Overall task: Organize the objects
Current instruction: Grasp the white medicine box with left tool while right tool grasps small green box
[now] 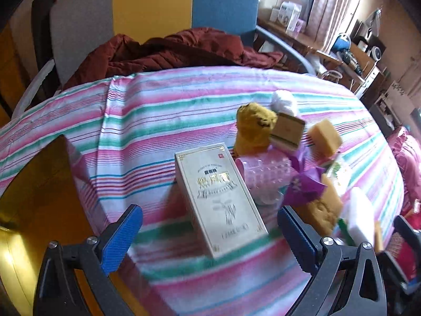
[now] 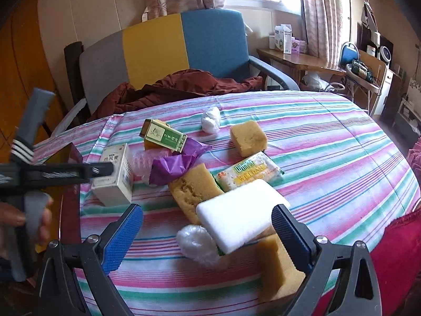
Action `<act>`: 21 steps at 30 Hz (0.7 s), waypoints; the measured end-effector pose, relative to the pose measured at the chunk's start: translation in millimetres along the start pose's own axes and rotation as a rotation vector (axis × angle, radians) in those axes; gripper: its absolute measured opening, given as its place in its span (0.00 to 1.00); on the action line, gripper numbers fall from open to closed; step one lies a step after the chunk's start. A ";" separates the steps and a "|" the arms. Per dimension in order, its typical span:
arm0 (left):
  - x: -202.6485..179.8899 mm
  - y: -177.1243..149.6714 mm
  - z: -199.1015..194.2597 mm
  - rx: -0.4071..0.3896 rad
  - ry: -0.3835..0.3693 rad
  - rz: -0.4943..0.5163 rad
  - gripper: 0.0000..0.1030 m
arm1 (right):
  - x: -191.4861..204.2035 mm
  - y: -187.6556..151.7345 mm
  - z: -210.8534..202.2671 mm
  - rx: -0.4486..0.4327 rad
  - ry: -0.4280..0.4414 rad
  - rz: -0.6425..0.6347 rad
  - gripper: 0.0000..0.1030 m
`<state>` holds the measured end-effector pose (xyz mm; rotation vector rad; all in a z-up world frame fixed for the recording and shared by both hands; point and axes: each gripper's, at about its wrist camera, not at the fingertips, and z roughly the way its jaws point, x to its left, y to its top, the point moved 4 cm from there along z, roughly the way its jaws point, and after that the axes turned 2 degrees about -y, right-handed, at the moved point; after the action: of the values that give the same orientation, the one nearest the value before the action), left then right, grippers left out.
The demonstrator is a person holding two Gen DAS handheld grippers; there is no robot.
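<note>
A pile of objects lies on the striped tablecloth [image 2: 329, 142]. A cream box [image 1: 219, 197] stands between the fingers of my open left gripper [image 1: 210, 231]; it also shows in the right wrist view [image 2: 115, 176]. My right gripper [image 2: 208, 234] is open over a white foam block [image 2: 242, 213], a clear plastic wad [image 2: 196, 245] and a yellow sponge [image 2: 279, 266]. Nearby are another sponge [image 2: 193, 189], a noodle packet [image 2: 248, 169], a purple wrapper [image 2: 176, 163], a green-and-gold box [image 2: 163, 137], a third sponge [image 2: 248, 137] and a white wad [image 2: 210, 118].
A grey, yellow and blue chair [image 2: 168, 47] with a dark red jacket [image 2: 179, 84] stands behind the table. The left gripper's body [image 2: 58, 173] reaches in at the left. The table's left edge [image 2: 71, 210] is close. Shelves with clutter [image 2: 368, 60] stand at the right.
</note>
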<state>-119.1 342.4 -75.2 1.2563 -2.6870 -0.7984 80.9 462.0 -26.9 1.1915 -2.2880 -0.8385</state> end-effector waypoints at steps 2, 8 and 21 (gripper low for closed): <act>1.4 2.2 10.2 0.005 -0.008 -0.014 0.98 | -0.8 8.1 0.5 -0.001 0.020 0.022 0.97; 2.0 2.5 27.4 0.031 -0.076 -0.029 0.58 | 5.2 46.3 14.2 0.001 0.118 0.081 0.97; 15.9 -6.9 -31.1 -0.113 -0.144 -0.049 0.53 | 81.6 90.3 92.8 0.063 0.083 -0.413 0.91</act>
<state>-116.4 313.9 -54.1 1.2901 -2.6838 -1.0709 -72.2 463.6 -25.5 1.7295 -2.0448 -0.8411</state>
